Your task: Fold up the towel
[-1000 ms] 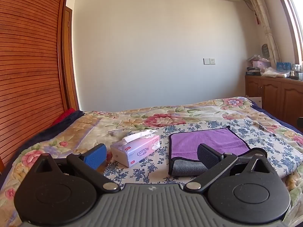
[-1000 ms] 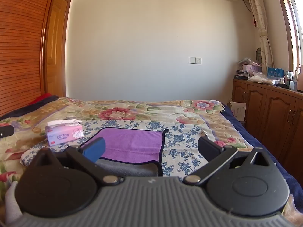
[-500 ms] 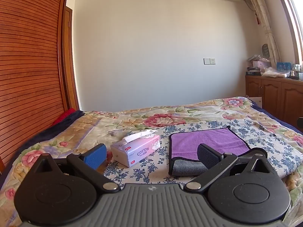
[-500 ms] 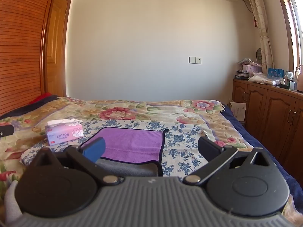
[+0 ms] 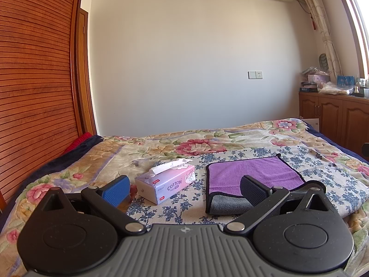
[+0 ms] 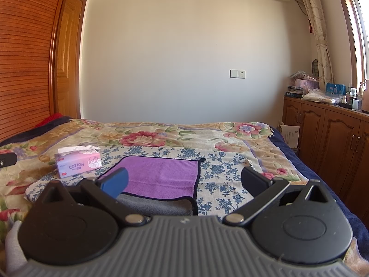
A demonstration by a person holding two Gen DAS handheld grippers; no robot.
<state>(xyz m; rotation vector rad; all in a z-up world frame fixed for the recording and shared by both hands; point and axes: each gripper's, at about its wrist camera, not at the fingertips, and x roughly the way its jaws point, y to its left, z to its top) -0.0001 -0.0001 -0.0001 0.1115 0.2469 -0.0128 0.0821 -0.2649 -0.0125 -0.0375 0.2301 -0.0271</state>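
Observation:
A purple towel (image 5: 251, 173) with a dark border and a grey underside lies folded on the flowered bed; its near edge shows a grey layer. It also shows in the right wrist view (image 6: 161, 175). My left gripper (image 5: 184, 188) is open and empty, held above the bed in front of the towel and the tissue box. My right gripper (image 6: 184, 181) is open and empty, held just short of the towel's near edge.
A pink tissue box (image 5: 166, 183) sits left of the towel, also seen in the right wrist view (image 6: 78, 162). A wooden slatted wardrobe (image 5: 34, 92) stands at the left. Wooden cabinets (image 6: 334, 143) with clutter on top line the right side of the bed.

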